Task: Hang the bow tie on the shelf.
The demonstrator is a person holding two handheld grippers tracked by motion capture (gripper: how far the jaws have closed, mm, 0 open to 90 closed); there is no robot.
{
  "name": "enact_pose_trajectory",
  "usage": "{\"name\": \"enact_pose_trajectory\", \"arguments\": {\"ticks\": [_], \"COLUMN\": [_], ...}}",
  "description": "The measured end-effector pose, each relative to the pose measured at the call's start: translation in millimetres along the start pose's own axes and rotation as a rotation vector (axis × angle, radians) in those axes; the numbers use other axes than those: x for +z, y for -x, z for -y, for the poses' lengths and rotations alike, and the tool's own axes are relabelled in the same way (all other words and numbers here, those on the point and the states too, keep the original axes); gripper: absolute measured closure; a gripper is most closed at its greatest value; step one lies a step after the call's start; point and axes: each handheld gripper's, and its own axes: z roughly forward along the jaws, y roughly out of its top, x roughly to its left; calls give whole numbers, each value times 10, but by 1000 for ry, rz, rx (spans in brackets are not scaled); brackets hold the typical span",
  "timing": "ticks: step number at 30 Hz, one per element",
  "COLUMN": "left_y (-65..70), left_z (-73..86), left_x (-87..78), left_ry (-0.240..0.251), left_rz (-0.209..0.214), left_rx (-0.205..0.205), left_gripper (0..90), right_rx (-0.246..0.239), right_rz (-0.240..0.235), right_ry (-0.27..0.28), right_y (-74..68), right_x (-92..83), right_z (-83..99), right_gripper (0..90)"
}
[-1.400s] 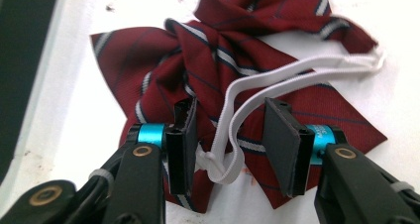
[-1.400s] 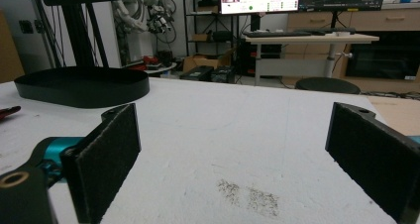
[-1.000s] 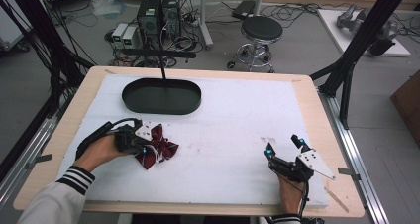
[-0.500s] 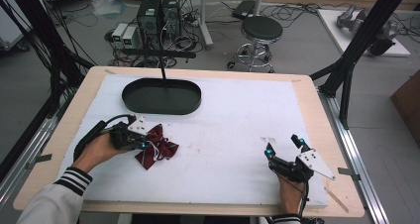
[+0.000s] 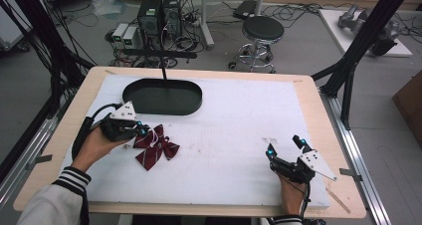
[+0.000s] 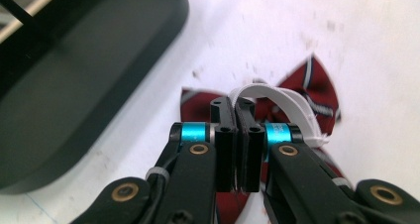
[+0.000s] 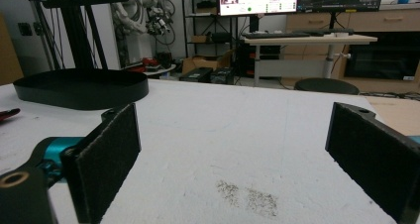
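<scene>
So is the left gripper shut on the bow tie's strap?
Yes: the left gripper is shut, its jaws pinching the white strap of the bow tie.

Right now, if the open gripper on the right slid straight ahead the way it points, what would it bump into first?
Probably nothing on the table: ahead of the right gripper lies bare white table cover. The black oval tray sits off to one side, though depth is hard to judge.
</scene>
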Motion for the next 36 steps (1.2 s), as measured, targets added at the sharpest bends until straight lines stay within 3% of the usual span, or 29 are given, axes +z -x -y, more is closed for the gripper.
{"name": "enact_pose_trajectory", "arguments": {"ticks": [8,13,14,17,20,25,36], "left_y": [-89,-163,-202,-265,-313,-416,-678], "left_z": [-95,-162,-195,-246,-277,-343,-512], "left_x": [-134,-194,-220,-254,-260,-254,-288], "left_ry": [167,223,259,302,341,393,474], "left_rz": [-71,-95,-102,-111,-105,-137,-234], "left_rx": [-91,-120,-143,-173,-193,-228,-257], "left_gripper": [876,876,876,876,876,876,876], "right_rx": [-2,0,-1,-2,0,-1,1], "right_rz": [1,0,1,0,0,0,-1], "right_ry": [0,-1,0,-1,-1,-1,-2], "right_y": [-1,-2,0,2,-2,6,8], "right_x": [0,0,0,0,0,3,5], "right_z": [0,0,0,-1,0,-1,-1], "right_gripper": [58,58,58,58,58,58,59]}}
